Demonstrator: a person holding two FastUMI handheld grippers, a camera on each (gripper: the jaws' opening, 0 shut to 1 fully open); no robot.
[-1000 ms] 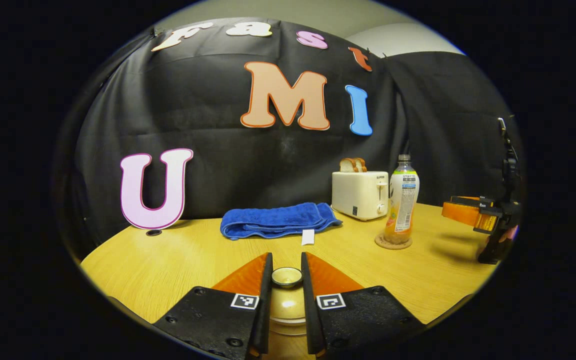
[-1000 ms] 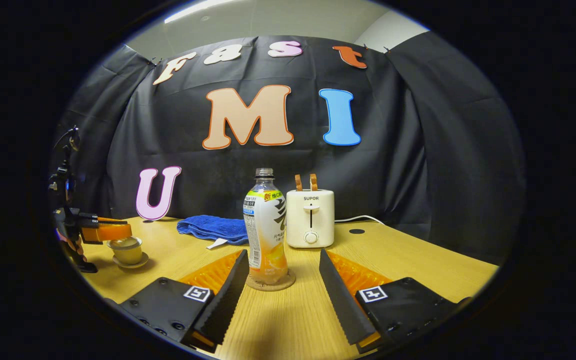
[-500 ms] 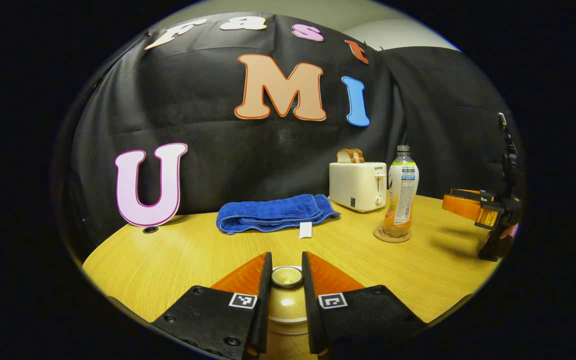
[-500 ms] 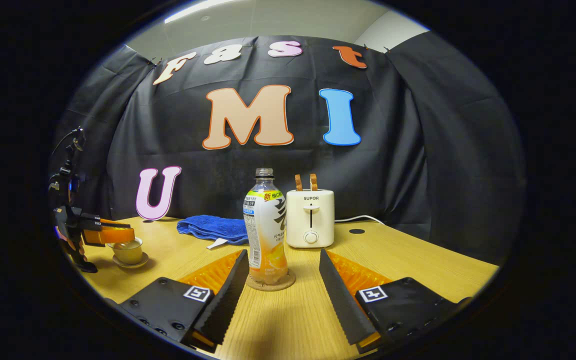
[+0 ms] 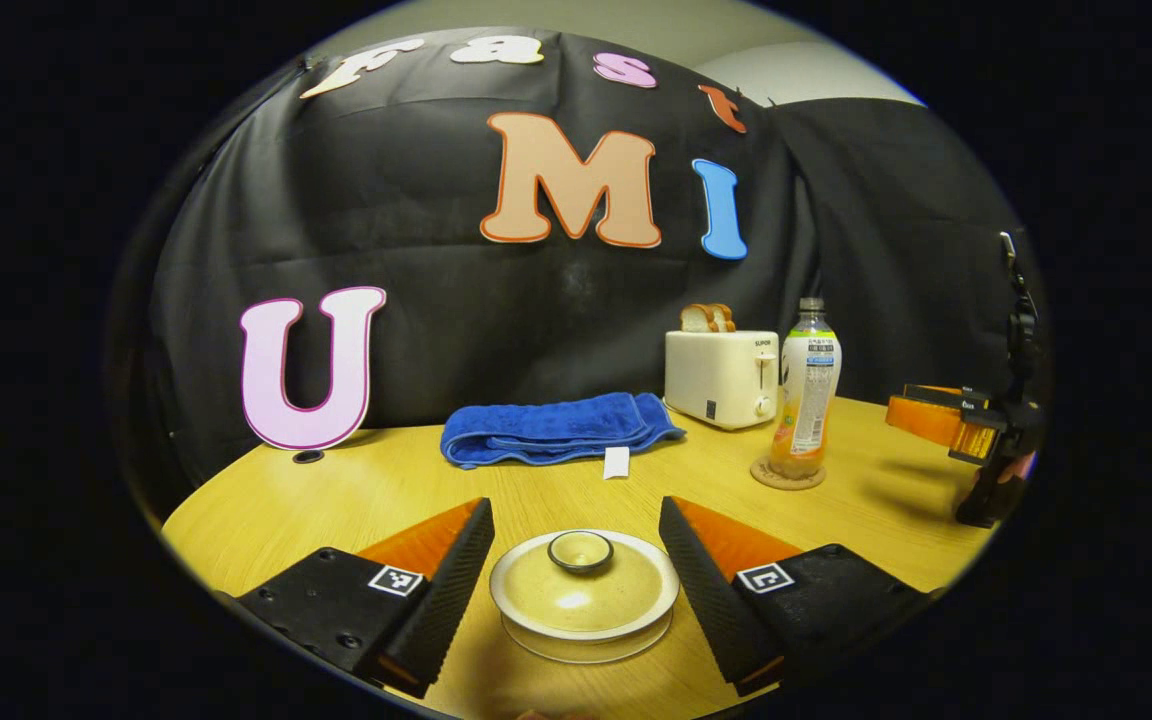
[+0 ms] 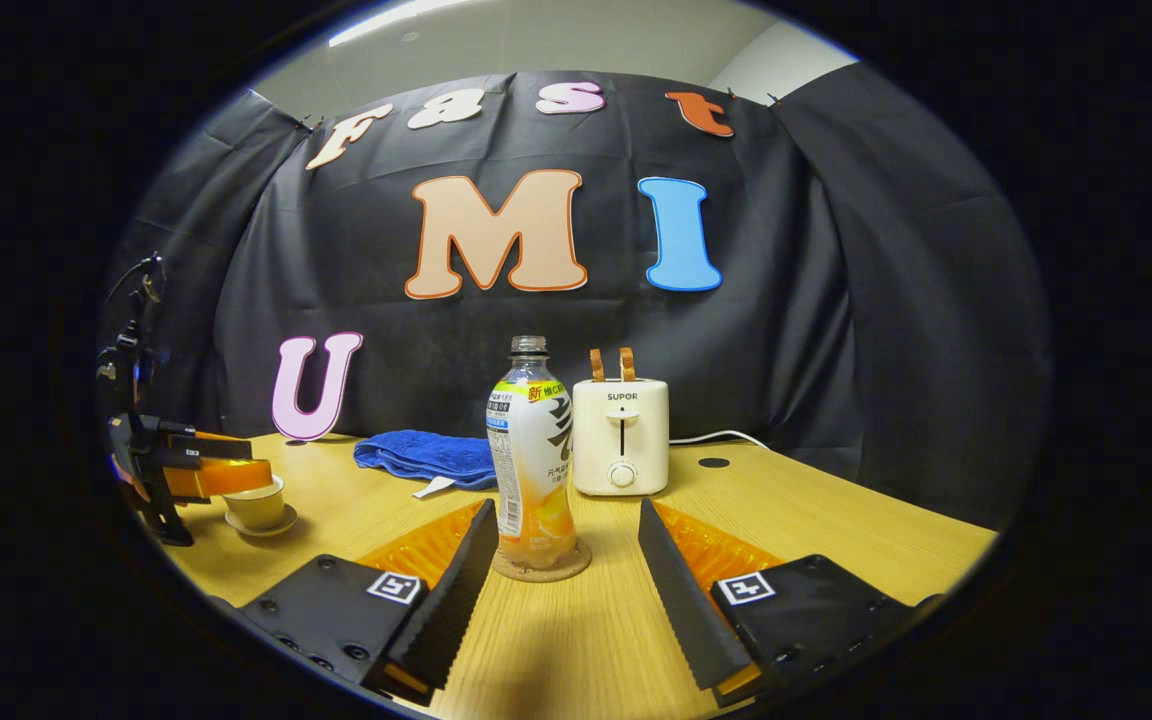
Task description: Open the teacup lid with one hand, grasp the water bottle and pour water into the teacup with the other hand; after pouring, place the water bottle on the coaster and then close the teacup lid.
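Left gripper [image 5: 576, 560] jaws wide apart, lid [image 5: 584, 585] sitting on teacup [image 6: 254, 503] between fingers, untouched. Right gripper [image 6: 561, 560] jaws also apart, flanking bottle [image 6: 530, 455] without contact. Bottle upright on coaster [image 6: 540, 563], mid table [image 6: 836, 530]. Blue towel [image 5: 556, 428] and toaster [image 6: 621, 437] near back wall.
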